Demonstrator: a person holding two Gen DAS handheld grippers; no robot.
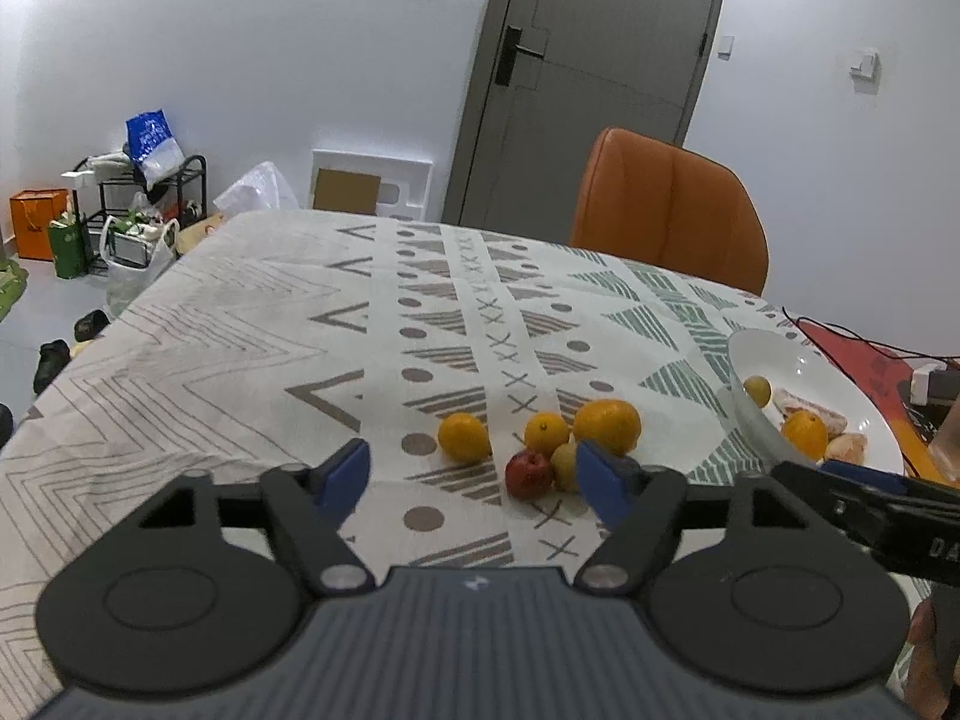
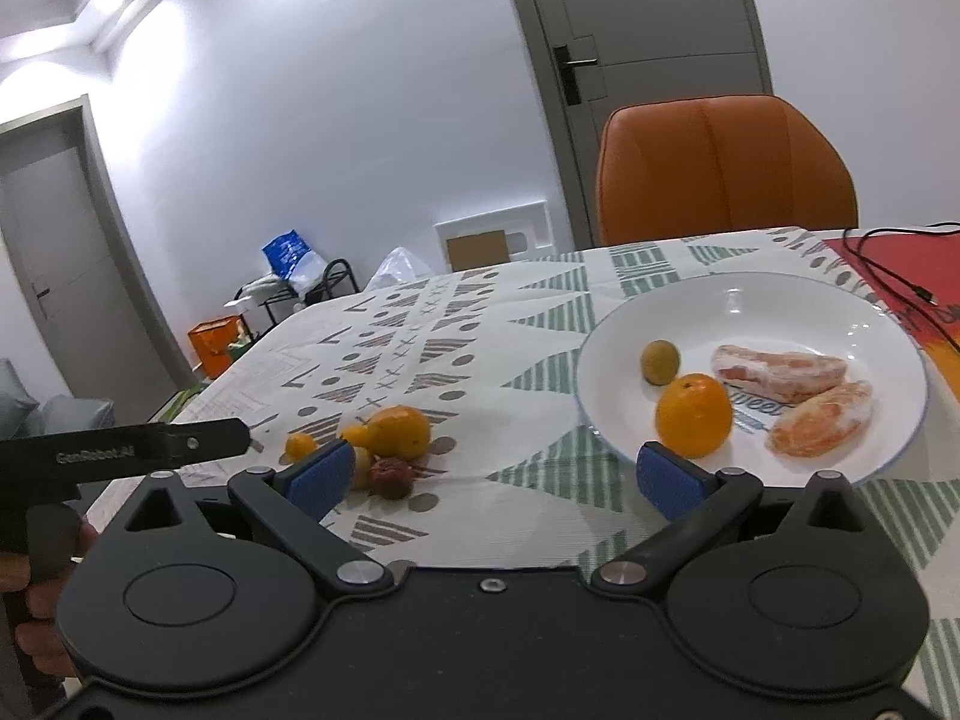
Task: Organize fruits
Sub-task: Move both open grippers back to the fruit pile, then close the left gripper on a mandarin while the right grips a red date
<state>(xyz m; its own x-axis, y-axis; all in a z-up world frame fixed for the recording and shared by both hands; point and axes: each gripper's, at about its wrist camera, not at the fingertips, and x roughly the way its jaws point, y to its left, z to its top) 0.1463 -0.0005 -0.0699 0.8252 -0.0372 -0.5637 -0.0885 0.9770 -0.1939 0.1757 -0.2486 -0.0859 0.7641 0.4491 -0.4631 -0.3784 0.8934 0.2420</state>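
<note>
A cluster of loose fruit lies on the patterned tablecloth: a small orange, another small orange, a larger orange, a red fruit and a yellow-green fruit. The cluster also shows in the right wrist view. A white plate holds an orange, a small green fruit and two peeled citrus pieces. My left gripper is open, just short of the cluster. My right gripper is open and empty, between the cluster and the plate.
An orange chair stands at the table's far side. A black cable lies on a red mat beside the plate. Bags and a rack sit on the floor beyond the table's left edge.
</note>
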